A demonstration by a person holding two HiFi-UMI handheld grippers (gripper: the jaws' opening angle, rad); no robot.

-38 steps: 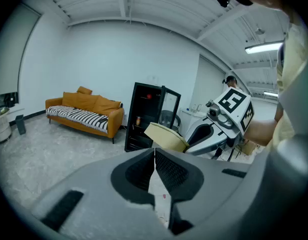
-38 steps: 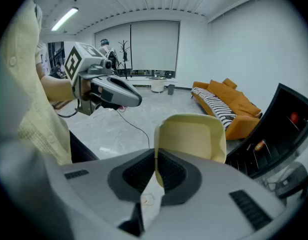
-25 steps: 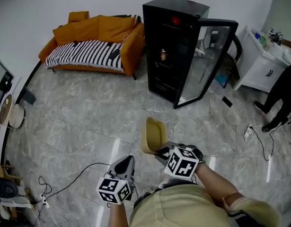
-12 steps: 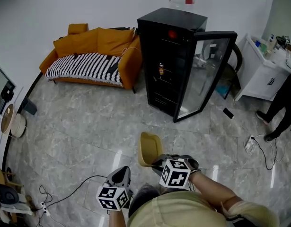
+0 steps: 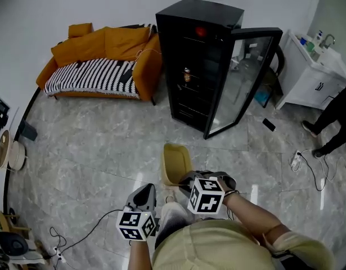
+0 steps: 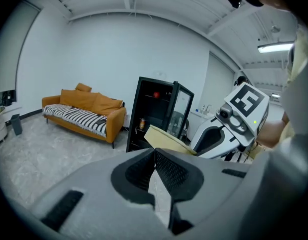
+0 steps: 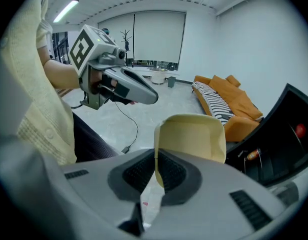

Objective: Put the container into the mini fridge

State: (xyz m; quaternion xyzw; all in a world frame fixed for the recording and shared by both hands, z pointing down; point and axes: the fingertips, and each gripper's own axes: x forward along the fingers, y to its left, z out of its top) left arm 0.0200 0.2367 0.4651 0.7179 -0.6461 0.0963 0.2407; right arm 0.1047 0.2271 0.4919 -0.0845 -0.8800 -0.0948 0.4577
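Note:
A pale yellow container (image 5: 174, 163) hangs above the floor, held on edge by my right gripper (image 5: 184, 180), whose jaws are shut on its rim. In the right gripper view the container (image 7: 194, 136) stands just past the jaws. The black mini fridge (image 5: 196, 61) stands ahead with its glass door (image 5: 246, 77) swung open to the right; a can (image 5: 187, 75) sits on a shelf inside. My left gripper (image 5: 145, 194) is low at the left, shut with nothing between its jaws. The left gripper view shows the fridge (image 6: 155, 113) and the container (image 6: 164, 136).
An orange sofa (image 5: 99, 61) with a striped blanket stands left of the fridge. A white cabinet (image 5: 310, 75) is at the right, and a person's legs (image 5: 333, 122) stand near it. Cables (image 5: 77, 224) run over the grey marble floor at lower left.
The view has moved toward the fridge, which sits more to the left and closer. The right gripper still carries the container; both grippers have shifted slightly left in the view.

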